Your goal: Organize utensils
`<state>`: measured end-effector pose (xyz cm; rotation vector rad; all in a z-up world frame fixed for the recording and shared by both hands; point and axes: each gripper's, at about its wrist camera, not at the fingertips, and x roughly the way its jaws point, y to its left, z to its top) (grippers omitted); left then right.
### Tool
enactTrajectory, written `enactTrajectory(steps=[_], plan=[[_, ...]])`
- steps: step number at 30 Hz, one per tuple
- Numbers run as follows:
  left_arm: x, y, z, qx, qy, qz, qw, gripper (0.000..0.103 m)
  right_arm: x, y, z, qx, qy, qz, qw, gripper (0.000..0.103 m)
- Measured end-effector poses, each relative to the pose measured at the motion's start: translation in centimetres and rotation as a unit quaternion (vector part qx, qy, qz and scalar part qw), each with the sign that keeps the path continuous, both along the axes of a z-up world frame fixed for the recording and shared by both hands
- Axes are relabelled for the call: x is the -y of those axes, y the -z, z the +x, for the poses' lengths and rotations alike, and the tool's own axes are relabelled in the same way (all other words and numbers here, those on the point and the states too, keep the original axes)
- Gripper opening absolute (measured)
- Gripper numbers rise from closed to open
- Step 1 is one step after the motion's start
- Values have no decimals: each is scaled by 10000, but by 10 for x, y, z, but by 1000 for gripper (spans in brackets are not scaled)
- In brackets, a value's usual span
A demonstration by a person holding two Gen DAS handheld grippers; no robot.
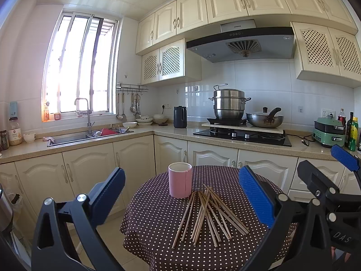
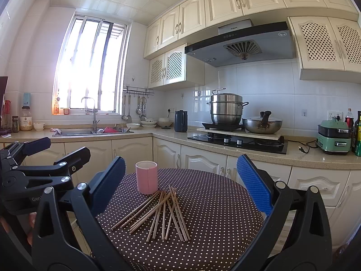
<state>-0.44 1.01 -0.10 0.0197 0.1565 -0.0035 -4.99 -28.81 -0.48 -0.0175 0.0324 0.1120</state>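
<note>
Round surface (image 1: 158, 237) under a brown polka-dot cloth carries everything; it stands in front of the kitchen counter.

Pink cup (image 1: 180, 180) stands upright at the far side of the surface, mouth open, nothing visible inside. Looks ceramic: rigid, heavier than the sticks, probably stable enough to take drops without being held, but a sideways nudge could tip it.

Chopsticks (image 1: 207, 214) lie in a loose crossed pile just in front of the cup, the far tips near or touching its base. Thin wood or bamboo by the look: light, stiff, low-profile on the cloth. Overlaps mean lifting one may drag its neighbours. Best hold is probably mid-length on an outer stick clear of the tangle, e.g. the leftmost one, pinched across its width. Soft cloth should let the fingers dig under a little.

Left gripper (image 1: 185, 198) hovers above the near edge, fingers (image 1: 256, 197) spread wide, nothing between them. Right gripper (image 2: 180, 185) is the same: fingers (image 2: 253, 184) released, empty, aimed at the pile.
</note>
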Motion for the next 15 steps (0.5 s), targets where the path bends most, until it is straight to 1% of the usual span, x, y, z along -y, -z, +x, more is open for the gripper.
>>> enactTrajectory(steps=[15], plan=[[1,2,2,-15,-2,-1,10000,99,-1,1,5,-3,15,1,10000,97]])
